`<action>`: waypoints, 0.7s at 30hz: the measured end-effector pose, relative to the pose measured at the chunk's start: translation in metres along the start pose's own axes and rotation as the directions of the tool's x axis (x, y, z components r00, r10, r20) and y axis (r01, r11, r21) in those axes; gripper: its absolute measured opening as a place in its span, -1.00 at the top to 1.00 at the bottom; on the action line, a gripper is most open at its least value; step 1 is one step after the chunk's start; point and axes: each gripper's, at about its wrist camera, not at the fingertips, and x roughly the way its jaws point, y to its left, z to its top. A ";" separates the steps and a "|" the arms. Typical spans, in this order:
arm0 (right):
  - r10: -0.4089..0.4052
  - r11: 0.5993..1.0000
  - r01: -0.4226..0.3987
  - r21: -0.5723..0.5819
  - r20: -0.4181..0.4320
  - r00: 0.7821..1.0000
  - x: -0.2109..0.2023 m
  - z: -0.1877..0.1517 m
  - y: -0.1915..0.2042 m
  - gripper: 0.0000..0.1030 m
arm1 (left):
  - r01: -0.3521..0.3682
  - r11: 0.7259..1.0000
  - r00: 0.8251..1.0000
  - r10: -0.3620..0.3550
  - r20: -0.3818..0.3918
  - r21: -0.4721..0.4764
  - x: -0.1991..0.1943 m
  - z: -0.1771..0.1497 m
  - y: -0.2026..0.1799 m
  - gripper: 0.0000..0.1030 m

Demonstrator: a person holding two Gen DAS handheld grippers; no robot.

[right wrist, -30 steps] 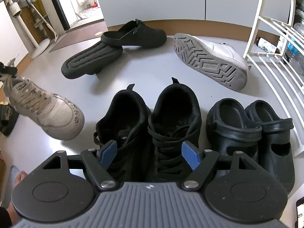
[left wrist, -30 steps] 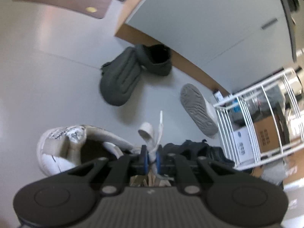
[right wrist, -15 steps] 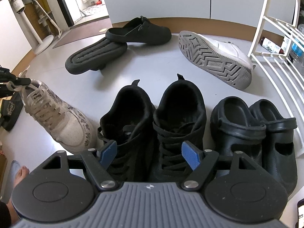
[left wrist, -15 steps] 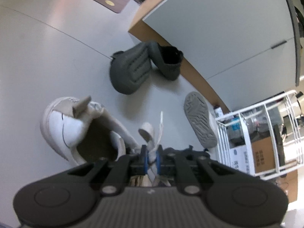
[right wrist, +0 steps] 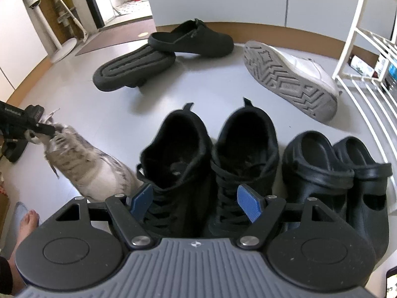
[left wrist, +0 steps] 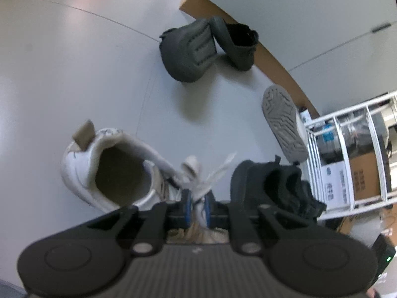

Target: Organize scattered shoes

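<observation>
A worn white sneaker [left wrist: 119, 171] rests on the grey floor, left of a pair of black sneakers [right wrist: 178, 154]. My left gripper [left wrist: 196, 206] has the sneaker's tongue and laces between its blue pads; its jaws are opening but the pads still touch the fabric. In the right wrist view that sneaker [right wrist: 94, 171] looks blurred, with the left gripper [right wrist: 29, 126] at its tongue. My right gripper [right wrist: 196, 198] hangs open above the black sneakers, holding nothing. Another white sneaker [right wrist: 290, 79] lies on its side, sole showing.
Two black clogs [right wrist: 317, 164] stand right of the black sneakers, against a white wire rack [right wrist: 357, 24]. Two dark slippers [right wrist: 136, 67] lie near the cabinet base, one upside down. A person's bare foot [right wrist: 27, 226] is at the lower left. A fan stand [right wrist: 62, 47] is far left.
The left gripper has come down with the white sneaker, which now sits on the floor beside the black pair. Its pads have parted slightly. The right gripper has stayed put.
</observation>
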 end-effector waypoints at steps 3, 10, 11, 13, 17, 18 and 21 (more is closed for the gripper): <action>0.015 0.997 -0.014 -0.077 0.010 1.000 -0.006 0.005 0.020 -0.54 | -0.040 0.998 0.999 0.041 -0.016 0.047 -0.002 -0.002 -0.004 0.36; 0.066 0.956 -0.082 -0.282 -0.064 0.996 -0.027 0.013 0.070 -0.54 | -0.073 0.990 0.997 0.077 -0.028 0.123 -0.024 -0.011 -0.002 -0.07; 0.068 0.950 -0.087 -0.301 -0.073 0.995 -0.029 0.014 0.074 -0.54 | -0.080 0.989 0.996 0.083 -0.019 0.123 -0.029 -0.013 0.000 -0.13; 0.054 0.923 -0.090 -0.375 -0.106 0.993 -0.037 0.017 0.088 -0.54 | -0.084 0.989 0.996 0.085 -0.006 0.120 -0.036 -0.015 0.005 -0.17; 0.003 0.900 -0.076 -0.430 -0.167 0.986 -0.049 0.024 0.110 -0.54 | -0.059 0.992 0.998 0.059 0.002 0.115 -0.043 -0.016 0.008 -0.25; -0.013 0.904 -0.062 -0.424 -0.170 0.985 -0.055 0.028 0.117 -0.55 | -0.061 0.991 0.998 0.060 0.008 0.119 -0.042 -0.015 0.007 -0.31; -0.051 0.905 -0.019 -0.424 -0.153 0.987 -0.069 0.035 0.137 -0.55 | -0.067 0.991 0.996 0.059 0.073 0.117 -0.048 -0.013 0.003 -0.48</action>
